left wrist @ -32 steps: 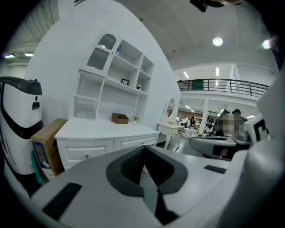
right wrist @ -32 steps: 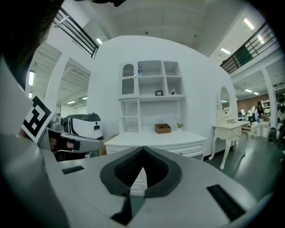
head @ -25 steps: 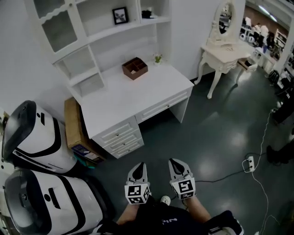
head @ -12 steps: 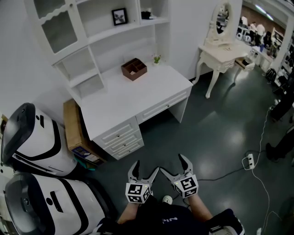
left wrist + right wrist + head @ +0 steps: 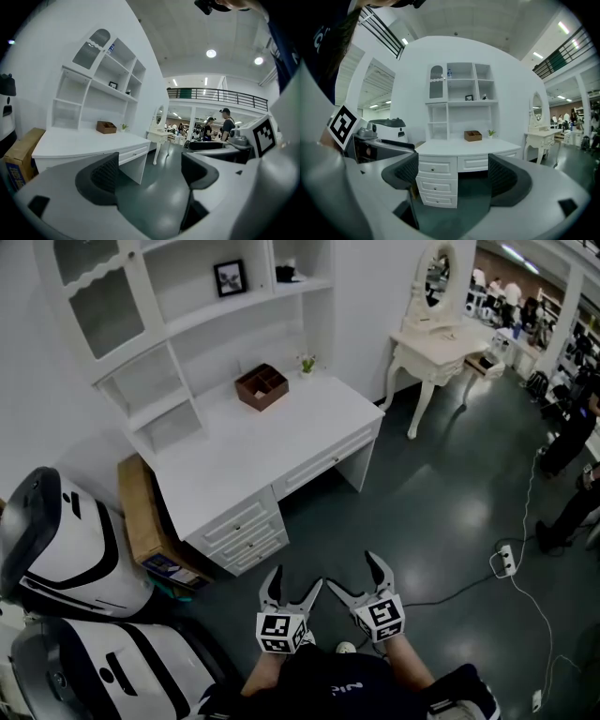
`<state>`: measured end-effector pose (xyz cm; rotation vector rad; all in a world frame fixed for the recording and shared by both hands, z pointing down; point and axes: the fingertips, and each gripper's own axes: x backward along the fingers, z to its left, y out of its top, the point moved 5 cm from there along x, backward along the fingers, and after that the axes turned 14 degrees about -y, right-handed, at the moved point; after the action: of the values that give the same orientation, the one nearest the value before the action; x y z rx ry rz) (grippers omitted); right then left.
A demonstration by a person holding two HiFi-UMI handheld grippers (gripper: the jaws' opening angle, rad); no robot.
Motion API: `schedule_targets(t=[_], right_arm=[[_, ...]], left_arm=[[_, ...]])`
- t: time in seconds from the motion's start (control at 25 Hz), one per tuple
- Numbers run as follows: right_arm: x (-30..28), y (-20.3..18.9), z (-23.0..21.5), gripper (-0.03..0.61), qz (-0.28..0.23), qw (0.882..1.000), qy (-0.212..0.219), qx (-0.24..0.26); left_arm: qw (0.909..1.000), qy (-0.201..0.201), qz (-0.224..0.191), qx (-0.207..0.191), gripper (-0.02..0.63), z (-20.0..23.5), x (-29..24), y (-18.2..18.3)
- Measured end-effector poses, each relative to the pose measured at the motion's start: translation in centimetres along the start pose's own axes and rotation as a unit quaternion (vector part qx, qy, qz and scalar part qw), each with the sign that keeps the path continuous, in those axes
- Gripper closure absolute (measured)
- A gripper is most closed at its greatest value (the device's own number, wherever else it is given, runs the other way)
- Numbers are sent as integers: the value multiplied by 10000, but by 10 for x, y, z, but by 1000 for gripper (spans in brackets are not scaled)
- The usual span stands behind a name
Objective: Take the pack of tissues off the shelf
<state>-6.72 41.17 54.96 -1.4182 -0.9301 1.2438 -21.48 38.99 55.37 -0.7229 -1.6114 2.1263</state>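
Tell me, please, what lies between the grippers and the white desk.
Only bare dark floor, in the head view. The left gripper and right gripper have just been opening their jaws, empty.

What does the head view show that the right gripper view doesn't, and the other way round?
Only the head view shows the power strip on the floor. Only the right gripper view shows the top shelf, a small blue item on it, and ceiling lights. Both show the white desk, brown box, picture frame and dressing table.
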Motion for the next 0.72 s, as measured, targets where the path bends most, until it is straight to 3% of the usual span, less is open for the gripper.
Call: schedule_targets(t=[0.44, 0.72], right_arm=[[-24, 7, 14, 127, -110, 9990, -423, -48], [-31, 3, 30, 130, -50, 9981, -603, -97]], left_arm=[[9994, -317, -99, -93, 215, 42, -2, 12], [9990, -432, -47, 102, 215, 62, 7, 5]])
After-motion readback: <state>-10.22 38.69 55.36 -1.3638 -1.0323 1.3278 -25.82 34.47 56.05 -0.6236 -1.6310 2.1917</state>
